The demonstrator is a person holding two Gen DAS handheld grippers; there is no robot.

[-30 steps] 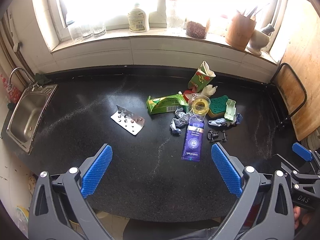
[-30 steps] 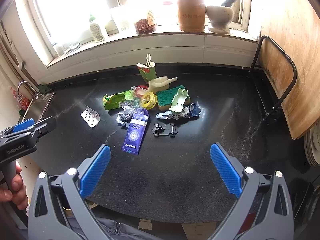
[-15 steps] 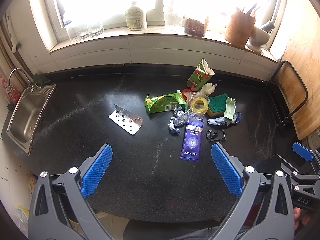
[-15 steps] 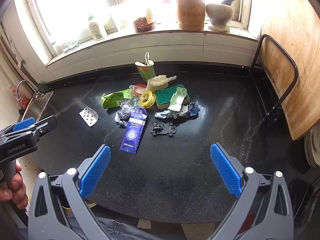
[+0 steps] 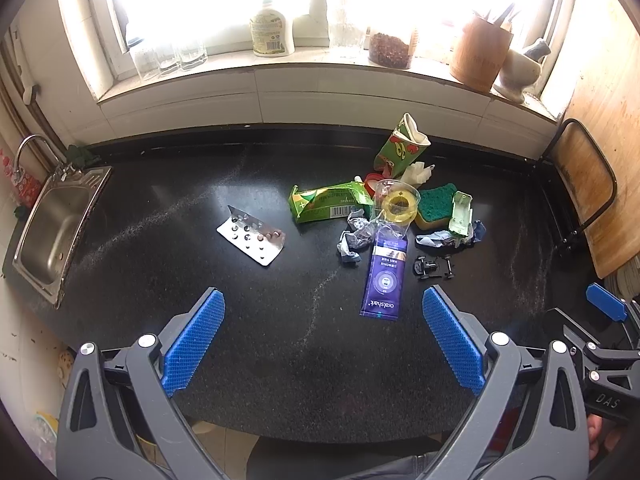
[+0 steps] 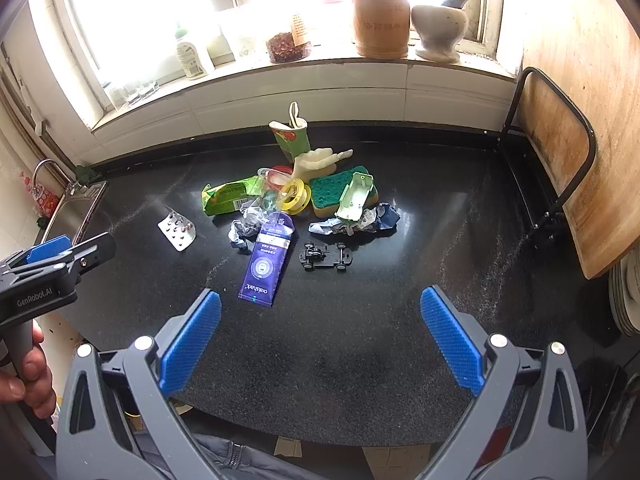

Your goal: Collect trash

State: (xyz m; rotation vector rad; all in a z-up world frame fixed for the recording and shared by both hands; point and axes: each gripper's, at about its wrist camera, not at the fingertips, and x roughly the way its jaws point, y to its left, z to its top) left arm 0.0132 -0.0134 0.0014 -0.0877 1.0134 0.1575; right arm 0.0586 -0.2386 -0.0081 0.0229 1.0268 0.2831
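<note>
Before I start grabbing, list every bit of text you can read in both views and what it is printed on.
"oralshark": on the purple sachet, printed upside down toward the cameras.
"GenRobot.AI": on the left gripper's body, seen in the right wrist view.
"DAS": on the right gripper's body, seen in the left wrist view.
Too small or blurred: the green carton with its barcode, the bottle label, the engraving on the wooden holder.

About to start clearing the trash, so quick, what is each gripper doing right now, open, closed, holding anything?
Left gripper: open, holding nothing, above the counter.
Right gripper: open, holding nothing.
</note>
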